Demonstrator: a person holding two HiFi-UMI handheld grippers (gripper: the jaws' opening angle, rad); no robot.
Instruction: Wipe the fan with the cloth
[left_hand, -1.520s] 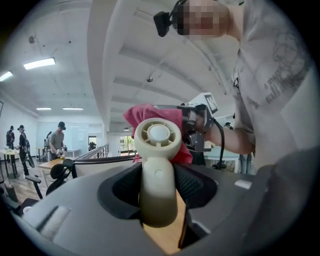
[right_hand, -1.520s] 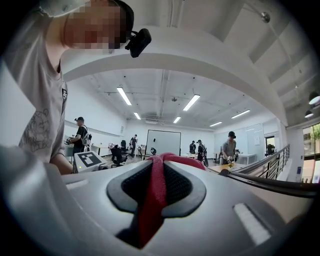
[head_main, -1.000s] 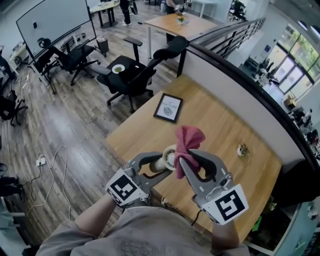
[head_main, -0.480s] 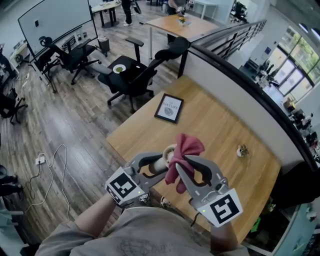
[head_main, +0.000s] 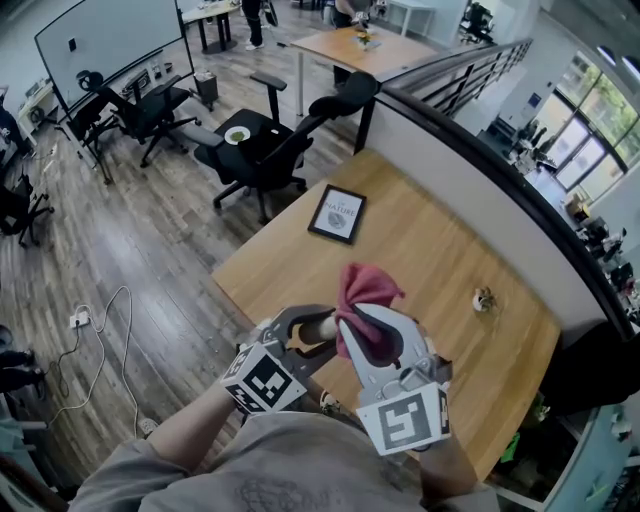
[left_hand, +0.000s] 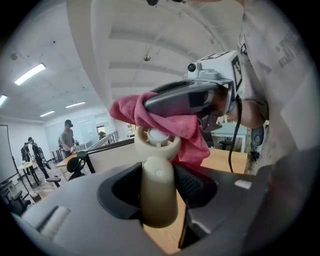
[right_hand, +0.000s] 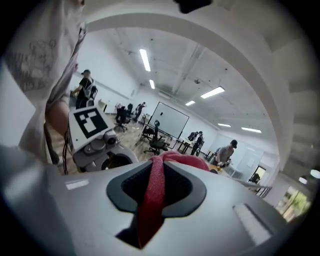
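While the wipe step is underway, head view first: left tool (head_main: 324, 323) is clamping the fan (head_main: 318, 327) by its handle, and right tool (head_main: 352, 330) is clamping the cloth (head_main: 366, 286). Both are being held in the air over the near edge of the wooden surface (head_main: 430, 240). The cloth is bunching up at 12 o'clock of the right tool and is covering the fan head from the 3 o'clock side. A framed picture (head_main: 337, 214) is lying flat at 12 o'clock, well apart.

Left gripper view: the jaws are pressing on the smooth, rounded cream plastic handle (left_hand: 157, 185). The ring-shaped head with spokes and a white hub is sitting at 12 o'clock, and the pink cloth (left_hand: 172, 125) is draping over its top and 3 o'clock rim, touching it.

Right gripper view: the jaws are pinching a narrow fold of cloth (right_hand: 152, 192) with a soft, nappy terry texture; the rest is bulging past the tips.

Judgement: the wipe looks to be in progress, with the head only partly covered. The next move is calling for dragging the cloth around the ring and hub while the left tool is holding the handle steady. The slick handle could be twisting in the grip.
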